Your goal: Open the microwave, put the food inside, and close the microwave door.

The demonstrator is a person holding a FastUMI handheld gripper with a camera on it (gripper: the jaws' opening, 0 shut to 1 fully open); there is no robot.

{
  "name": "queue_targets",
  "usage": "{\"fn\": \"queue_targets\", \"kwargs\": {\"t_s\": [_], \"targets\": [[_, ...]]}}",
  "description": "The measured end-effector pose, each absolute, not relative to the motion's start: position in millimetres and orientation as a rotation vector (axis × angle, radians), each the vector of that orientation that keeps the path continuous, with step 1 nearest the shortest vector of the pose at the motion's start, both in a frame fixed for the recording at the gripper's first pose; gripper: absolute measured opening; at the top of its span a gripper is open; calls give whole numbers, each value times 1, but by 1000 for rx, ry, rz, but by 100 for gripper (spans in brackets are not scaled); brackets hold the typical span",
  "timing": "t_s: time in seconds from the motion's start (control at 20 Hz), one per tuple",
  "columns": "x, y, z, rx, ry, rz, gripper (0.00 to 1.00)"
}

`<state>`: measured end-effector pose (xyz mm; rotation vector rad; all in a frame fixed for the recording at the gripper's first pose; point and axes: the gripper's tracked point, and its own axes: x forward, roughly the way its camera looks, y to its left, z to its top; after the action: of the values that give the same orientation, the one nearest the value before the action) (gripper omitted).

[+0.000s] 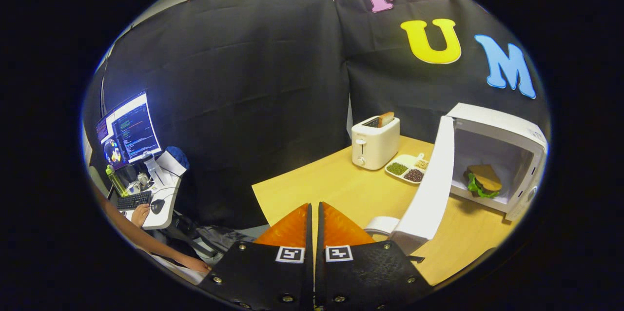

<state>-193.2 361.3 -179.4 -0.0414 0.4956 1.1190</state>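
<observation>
A white microwave (507,130) stands on the wooden table (336,184), to the right of my fingers. Its door (431,189) is swung wide open, edge-on toward me. Inside the cavity lies a sandwich (483,180) with brown bread and green lettuce. My gripper (315,209) is shut with nothing between its fingers, held over the table's near left part, left of the door's lower corner and apart from it.
A white toaster (374,143) with a slice of bread stands at the back of the table. Beside it lies a divided white dish (407,168) with grains. Off the table to the left, a person's arm (146,238) rests at a desk with a monitor (127,131) and keyboard (133,200).
</observation>
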Motion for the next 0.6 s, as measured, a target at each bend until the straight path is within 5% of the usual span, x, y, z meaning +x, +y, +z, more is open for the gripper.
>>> {"fn": "queue_targets", "kwargs": {"t_s": [0.6], "targets": [[-169,326,-201,1,570,1016,1]]}}
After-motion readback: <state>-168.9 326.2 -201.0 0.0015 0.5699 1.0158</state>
